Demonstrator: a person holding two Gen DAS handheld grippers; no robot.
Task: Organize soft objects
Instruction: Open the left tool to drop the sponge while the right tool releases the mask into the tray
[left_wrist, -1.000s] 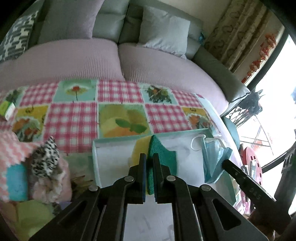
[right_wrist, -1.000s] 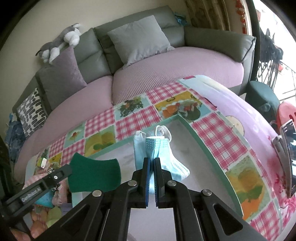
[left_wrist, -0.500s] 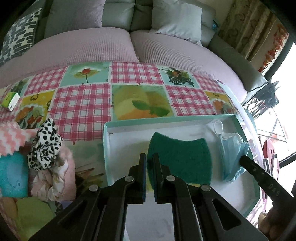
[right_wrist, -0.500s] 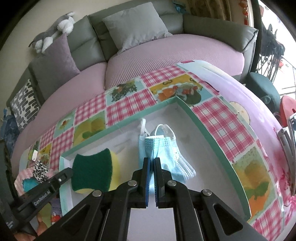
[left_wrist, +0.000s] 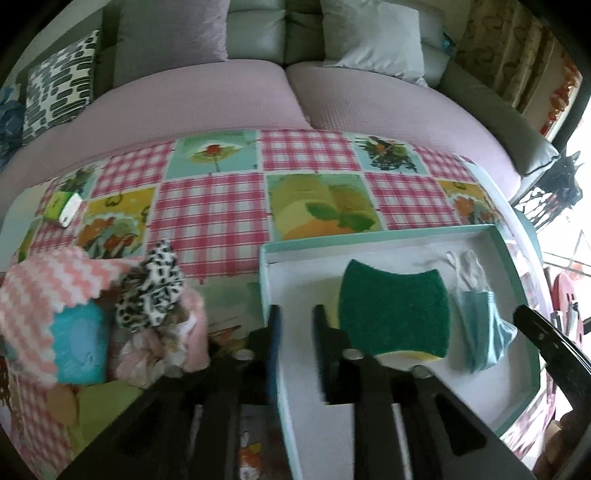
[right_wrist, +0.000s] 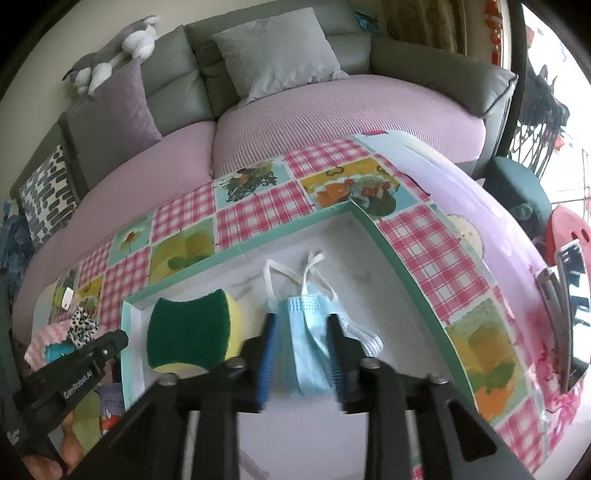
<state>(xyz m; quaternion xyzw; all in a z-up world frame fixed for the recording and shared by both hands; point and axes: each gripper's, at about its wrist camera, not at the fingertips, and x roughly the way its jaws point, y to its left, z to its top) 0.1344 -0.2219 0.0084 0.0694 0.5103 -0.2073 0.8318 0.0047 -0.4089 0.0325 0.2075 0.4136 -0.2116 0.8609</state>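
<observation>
A green-and-yellow sponge (left_wrist: 393, 314) lies green side up in the shallow teal-rimmed white box (left_wrist: 480, 230). It also shows in the right wrist view (right_wrist: 190, 332). A blue face mask (left_wrist: 480, 325) lies beside it on the right, also seen in the right wrist view (right_wrist: 308, 347). My left gripper (left_wrist: 295, 325) is open and empty over the box's left wall, left of the sponge. My right gripper (right_wrist: 301, 341) is open, its fingers on either side of the mask lying on the box floor.
A pile of soft things lies left of the box: a pink zigzag cloth (left_wrist: 44, 291), a leopard-print scrunchie (left_wrist: 151, 295), a blue sponge (left_wrist: 79, 343) and pink fabric (left_wrist: 162, 354). A small green box (left_wrist: 64, 206) sits far left. The sofa (left_wrist: 295, 92) is behind the table.
Both grippers opened. The left let go of the sponge and shifted left; the right let go of the mask. Both things now lie in the box.
</observation>
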